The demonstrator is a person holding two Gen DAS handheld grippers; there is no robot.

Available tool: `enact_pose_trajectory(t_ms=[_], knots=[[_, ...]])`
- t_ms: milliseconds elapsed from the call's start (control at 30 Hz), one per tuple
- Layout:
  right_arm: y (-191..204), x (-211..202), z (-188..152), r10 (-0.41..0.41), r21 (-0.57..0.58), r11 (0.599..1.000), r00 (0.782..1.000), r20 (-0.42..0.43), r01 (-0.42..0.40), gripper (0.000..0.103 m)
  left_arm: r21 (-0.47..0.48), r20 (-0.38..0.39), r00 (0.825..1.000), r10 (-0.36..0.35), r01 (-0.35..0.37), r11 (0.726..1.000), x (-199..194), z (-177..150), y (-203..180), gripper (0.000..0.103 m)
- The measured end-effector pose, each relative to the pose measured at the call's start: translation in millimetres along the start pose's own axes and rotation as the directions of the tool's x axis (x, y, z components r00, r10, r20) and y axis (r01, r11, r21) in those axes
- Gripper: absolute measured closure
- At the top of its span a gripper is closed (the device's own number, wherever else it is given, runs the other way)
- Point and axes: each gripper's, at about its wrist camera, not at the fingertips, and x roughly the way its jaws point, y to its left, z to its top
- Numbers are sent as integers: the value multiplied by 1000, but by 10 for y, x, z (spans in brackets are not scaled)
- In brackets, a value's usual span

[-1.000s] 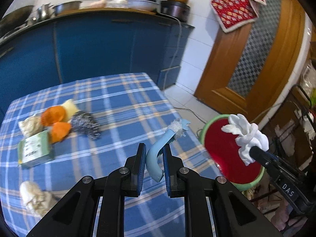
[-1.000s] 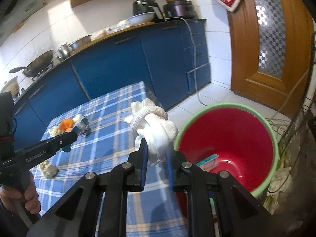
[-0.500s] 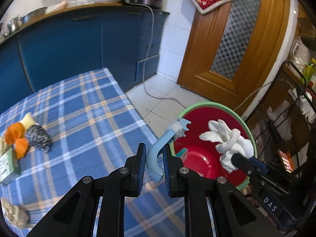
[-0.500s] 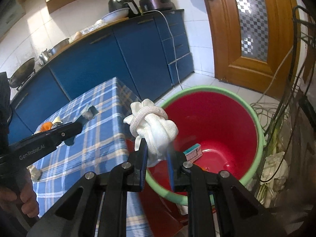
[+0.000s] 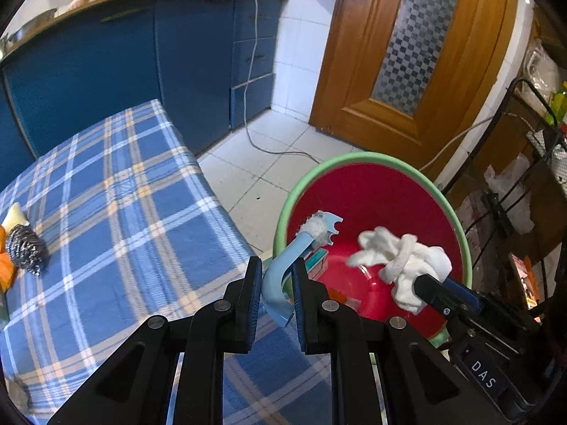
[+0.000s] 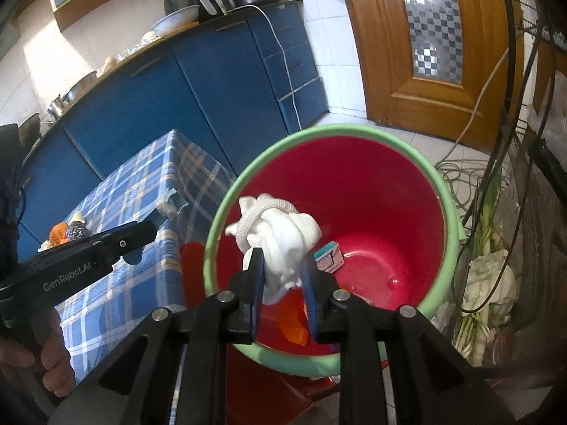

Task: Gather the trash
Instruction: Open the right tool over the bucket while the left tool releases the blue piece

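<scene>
Both grippers have moved from table to bucket (image 6: 447,209). The left gripper (image 5: 277,292) clamps a blue piece (image 5: 283,269). The right gripper (image 6: 282,276) is opening around the cloth (image 6: 280,233).

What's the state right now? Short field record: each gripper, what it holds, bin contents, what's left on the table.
left gripper: shut on blue curved plastic piece, at the bin's near rim
right gripper: jaws opening, white cloth wad between them, above the bin's opening
bin: red inside, green rim; holds small carton and orange scrap
table: steel scourer and orange peel left
</scene>
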Motion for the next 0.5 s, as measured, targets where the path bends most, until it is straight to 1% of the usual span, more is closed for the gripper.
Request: enact_pose_trajectory(t_ms=[67, 233, 467, 500], knots=[[-26, 15, -7, -3, 6, 1000, 1000, -4, 3, 78, 8, -5, 1000, -1, 1, 1000, 36, 6, -34, 86], [-109, 4, -13, -3, 30, 1000, 1000, 5, 3, 67, 28, -17, 1000, -9, 9, 1000, 105, 15, -111, 86], [-155, -34, -7, -13, 43, 999, 1000, 18, 12, 66, 52, -36, 999, -30, 32, 998, 210, 32, -215, 86], [-164, -37, -9, -14, 46, 999, 1000, 18, 13, 66, 54, -38, 999, -32, 34, 998, 216, 30, -225, 85]])
